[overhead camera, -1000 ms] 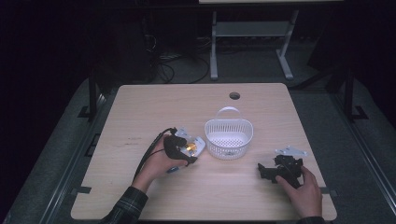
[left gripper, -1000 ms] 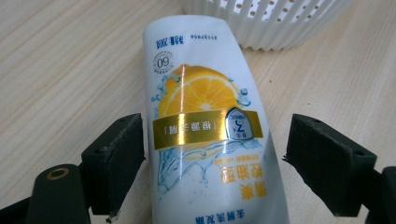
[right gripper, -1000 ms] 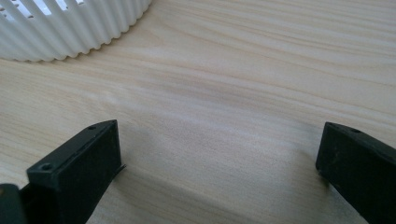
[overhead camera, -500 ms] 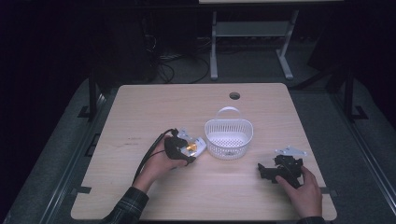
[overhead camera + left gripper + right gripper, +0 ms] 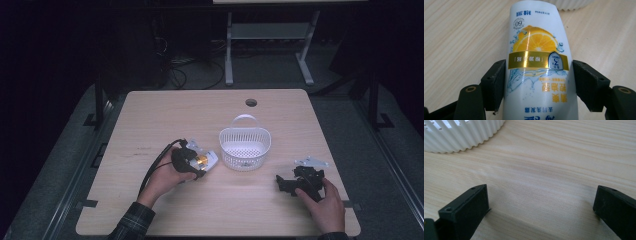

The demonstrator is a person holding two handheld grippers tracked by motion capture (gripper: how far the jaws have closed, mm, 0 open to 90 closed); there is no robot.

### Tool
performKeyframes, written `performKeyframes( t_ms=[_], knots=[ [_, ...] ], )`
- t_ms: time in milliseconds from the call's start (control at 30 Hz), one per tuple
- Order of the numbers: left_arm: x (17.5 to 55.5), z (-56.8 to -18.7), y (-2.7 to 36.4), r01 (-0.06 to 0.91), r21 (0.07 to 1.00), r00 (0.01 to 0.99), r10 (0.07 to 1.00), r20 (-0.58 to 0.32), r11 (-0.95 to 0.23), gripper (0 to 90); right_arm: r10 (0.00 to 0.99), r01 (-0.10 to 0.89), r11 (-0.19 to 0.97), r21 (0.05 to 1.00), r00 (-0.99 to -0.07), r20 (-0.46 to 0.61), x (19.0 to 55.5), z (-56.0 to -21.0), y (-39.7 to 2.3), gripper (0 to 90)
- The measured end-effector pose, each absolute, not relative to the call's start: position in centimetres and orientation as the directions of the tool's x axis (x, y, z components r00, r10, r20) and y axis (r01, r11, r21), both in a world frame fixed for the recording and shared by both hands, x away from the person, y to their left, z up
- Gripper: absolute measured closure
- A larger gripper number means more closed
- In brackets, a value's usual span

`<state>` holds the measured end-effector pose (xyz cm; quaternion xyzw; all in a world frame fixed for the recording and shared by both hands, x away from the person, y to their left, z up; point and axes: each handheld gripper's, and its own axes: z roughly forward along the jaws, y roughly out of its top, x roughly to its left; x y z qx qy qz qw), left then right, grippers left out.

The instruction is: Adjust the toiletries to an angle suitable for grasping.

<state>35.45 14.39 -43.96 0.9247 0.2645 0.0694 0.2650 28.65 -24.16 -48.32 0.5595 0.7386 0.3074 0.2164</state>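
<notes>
1. The left gripper (image 5: 537, 82) has just been closing its jaws; they clamp the bottle (image 5: 537, 62) lying between them.
2. A basket (image 5: 245, 147) sits just beyond the bottle.
3. The right gripper (image 5: 541, 207) rests with its jaws apart.

A white bottle (image 5: 539, 72) is printed with an orange lemon slice, a gold band and blue splashes, while a white ribbed basket (image 5: 245, 148) is set on a pale wood-grain table (image 5: 150, 110) beside black grippers (image 5: 286, 183)
</notes>
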Motion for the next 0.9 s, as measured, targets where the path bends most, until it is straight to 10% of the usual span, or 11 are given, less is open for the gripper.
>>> performKeyframes(
  t_ms=[900],
  knots=[
    [30.2,-44.0,22.3,0.509,0.553,0.803,0.595,-0.031,-0.659,30.3,0.960,0.694,0.185,0.696,-0.280,0.024,28.6,-48.3,-24.2,0.0]
  ],
)
